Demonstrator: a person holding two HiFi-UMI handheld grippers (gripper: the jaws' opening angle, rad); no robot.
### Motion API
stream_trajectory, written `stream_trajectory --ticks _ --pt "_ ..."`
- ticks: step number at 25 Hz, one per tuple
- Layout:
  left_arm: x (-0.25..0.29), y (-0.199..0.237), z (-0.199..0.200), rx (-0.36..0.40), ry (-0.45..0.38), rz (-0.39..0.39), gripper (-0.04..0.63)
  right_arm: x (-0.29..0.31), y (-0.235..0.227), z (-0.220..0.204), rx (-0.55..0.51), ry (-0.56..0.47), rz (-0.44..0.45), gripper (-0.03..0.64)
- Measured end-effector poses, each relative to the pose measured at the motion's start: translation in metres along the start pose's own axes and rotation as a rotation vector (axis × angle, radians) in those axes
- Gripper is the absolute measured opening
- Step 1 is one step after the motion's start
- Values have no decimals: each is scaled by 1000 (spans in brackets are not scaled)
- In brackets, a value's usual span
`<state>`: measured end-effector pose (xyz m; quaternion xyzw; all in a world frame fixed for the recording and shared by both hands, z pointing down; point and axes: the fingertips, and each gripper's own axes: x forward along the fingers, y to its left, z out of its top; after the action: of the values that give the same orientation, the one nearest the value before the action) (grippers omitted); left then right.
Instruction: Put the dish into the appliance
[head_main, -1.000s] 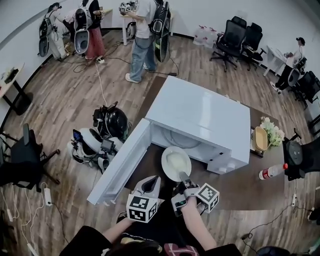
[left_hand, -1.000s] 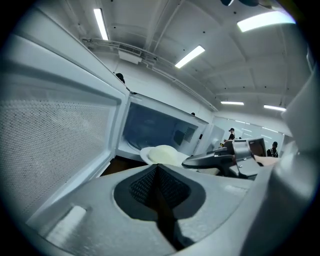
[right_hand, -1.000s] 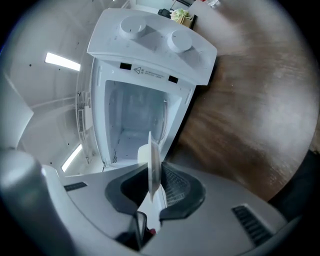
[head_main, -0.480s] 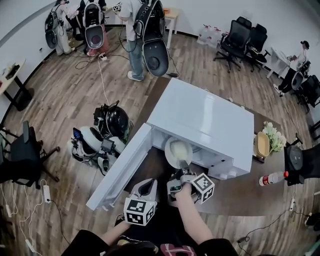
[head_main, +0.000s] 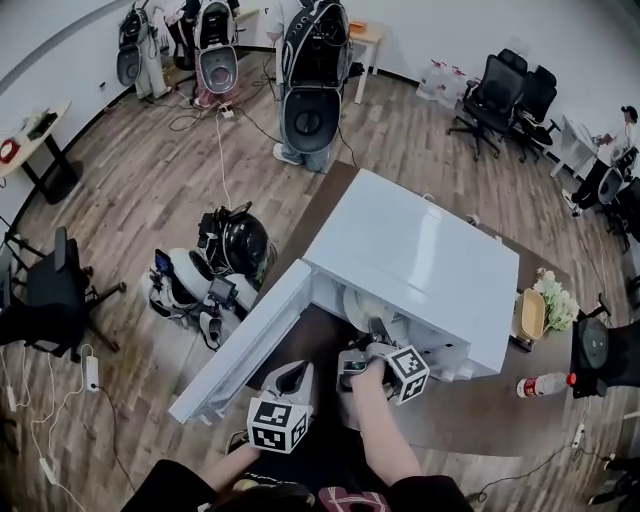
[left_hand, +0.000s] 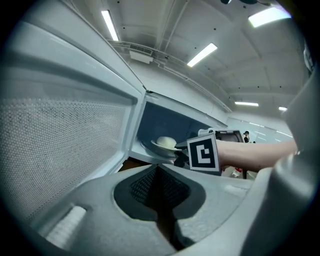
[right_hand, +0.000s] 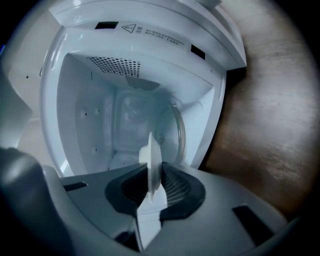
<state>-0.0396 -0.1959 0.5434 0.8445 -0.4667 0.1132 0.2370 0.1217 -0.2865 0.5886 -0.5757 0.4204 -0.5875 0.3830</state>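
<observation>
A white microwave (head_main: 420, 250) stands on a brown table (head_main: 480, 410), its door (head_main: 245, 340) swung open to the left. My right gripper (head_main: 378, 335) is shut on the rim of a white dish (head_main: 362, 303) that holds pale food, and the dish sits in the mouth of the oven. In the right gripper view the dish (right_hand: 152, 167) shows edge-on between the pads, with the oven cavity (right_hand: 120, 115) and its glass turntable (right_hand: 179, 131) just beyond. My left gripper (head_main: 292, 377) hovers shut and empty beside the door. In the left gripper view it (left_hand: 160, 200) faces the dish (left_hand: 165, 144).
At the table's right end are a flower bunch (head_main: 555, 295), a yellow tray (head_main: 527, 315) and a red-capped bottle (head_main: 545, 383). Helmets and gear (head_main: 215, 265) lie on the floor to the left. People with backpacks (head_main: 310, 80) stand at the back, office chairs (head_main: 500, 95) far right.
My right gripper has carried the dish forward from in front of the microwave into its opening. The left gripper has shifted only slightly.
</observation>
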Motion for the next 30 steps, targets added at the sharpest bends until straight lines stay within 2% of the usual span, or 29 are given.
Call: stream_trajectory --ticks 19,25,30 --pt "16 8 -6 -55 24 73 2 38 -1 18 -22 -23 2 57" --pt "16 12 -7 -56 29 82 2 45 2 20 -18 -25 12 58" --pt "18 6 -6 -28 31 65 2 46 4 20 -47 -28 14 58"
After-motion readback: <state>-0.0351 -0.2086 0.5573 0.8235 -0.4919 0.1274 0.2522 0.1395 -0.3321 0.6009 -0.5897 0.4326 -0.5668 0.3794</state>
